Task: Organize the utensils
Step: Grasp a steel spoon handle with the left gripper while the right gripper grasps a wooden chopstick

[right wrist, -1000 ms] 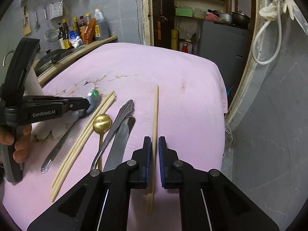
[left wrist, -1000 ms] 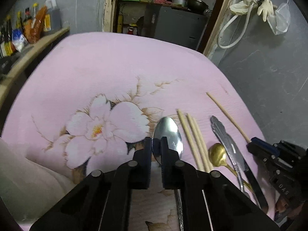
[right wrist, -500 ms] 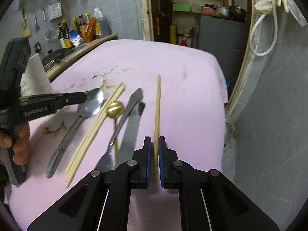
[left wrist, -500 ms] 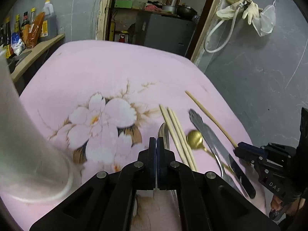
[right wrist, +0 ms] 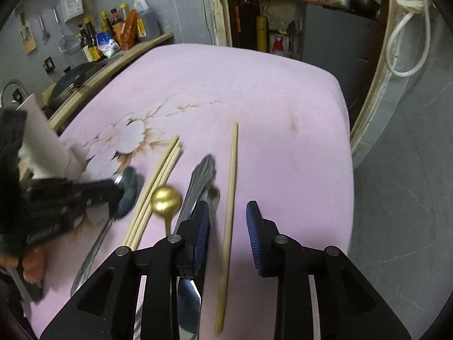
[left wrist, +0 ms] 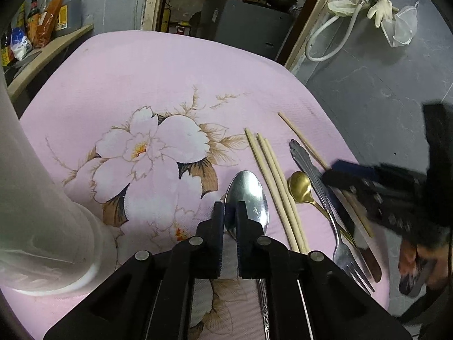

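On the pink flowered cloth (left wrist: pixel 158 79) lie a silver spoon (left wrist: pixel 250 195), pale chopsticks (left wrist: pixel 271 175), a gold spoon (left wrist: pixel 300 185), a fork (left wrist: pixel 337 243) and a single chopstick (left wrist: pixel 300 136). My left gripper (left wrist: pixel 229 209) hovers at the silver spoon's bowl. Its jaws are opening by a narrow gap, where the bowl's left edge shows unpinched. My right gripper (right wrist: pixel 228 209) is opening too. The single chopstick (right wrist: pixel 232 170) lies loose on the cloth between its blue pads (right wrist: pixel 253 226), touching neither. A knife (right wrist: pixel 188 297) lies under its left finger.
A tall white container (left wrist: pixel 42 198) stands on the cloth at the left, close to my left gripper. A shelf with bottles (right wrist: pixel 113 36) runs along the far left. The table's right edge (right wrist: pixel 349 170) drops to a grey floor. A person's hand (left wrist: pixel 410 257) holds the right gripper.
The right jaws were shut on the single chopstick and have now spread apart, leaving it on the cloth. The left jaws closed fully, then parted slightly; the silver spoon's bowl lies flat again.
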Available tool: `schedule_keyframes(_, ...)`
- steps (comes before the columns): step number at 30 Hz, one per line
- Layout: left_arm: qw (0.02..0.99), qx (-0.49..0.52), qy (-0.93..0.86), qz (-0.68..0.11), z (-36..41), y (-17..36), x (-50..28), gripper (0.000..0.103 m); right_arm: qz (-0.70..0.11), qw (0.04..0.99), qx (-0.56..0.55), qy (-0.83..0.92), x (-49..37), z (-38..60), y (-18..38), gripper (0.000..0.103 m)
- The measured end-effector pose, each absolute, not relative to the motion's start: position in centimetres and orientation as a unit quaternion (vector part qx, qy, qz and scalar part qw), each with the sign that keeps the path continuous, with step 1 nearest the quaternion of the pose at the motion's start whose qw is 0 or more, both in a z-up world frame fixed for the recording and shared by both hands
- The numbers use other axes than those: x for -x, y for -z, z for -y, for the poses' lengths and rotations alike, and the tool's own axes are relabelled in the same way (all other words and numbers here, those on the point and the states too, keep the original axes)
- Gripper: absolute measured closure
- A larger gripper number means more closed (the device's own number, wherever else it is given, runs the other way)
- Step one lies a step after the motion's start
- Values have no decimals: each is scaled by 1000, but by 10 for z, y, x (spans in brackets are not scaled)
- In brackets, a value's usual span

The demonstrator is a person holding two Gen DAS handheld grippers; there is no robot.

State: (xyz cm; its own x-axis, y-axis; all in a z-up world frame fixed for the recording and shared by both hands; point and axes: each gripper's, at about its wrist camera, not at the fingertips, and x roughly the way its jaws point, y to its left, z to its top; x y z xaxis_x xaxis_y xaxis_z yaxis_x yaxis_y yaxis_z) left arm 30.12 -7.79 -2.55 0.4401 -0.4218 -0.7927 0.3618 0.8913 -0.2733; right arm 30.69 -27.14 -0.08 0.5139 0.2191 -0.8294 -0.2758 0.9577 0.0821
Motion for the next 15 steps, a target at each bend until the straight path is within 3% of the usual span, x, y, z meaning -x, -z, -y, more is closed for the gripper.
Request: schedule_keyframes(15, 843, 37, 246, -477, 79, 26, -303, 92, -497, 856, 56, -133, -341, 262, 11, 78)
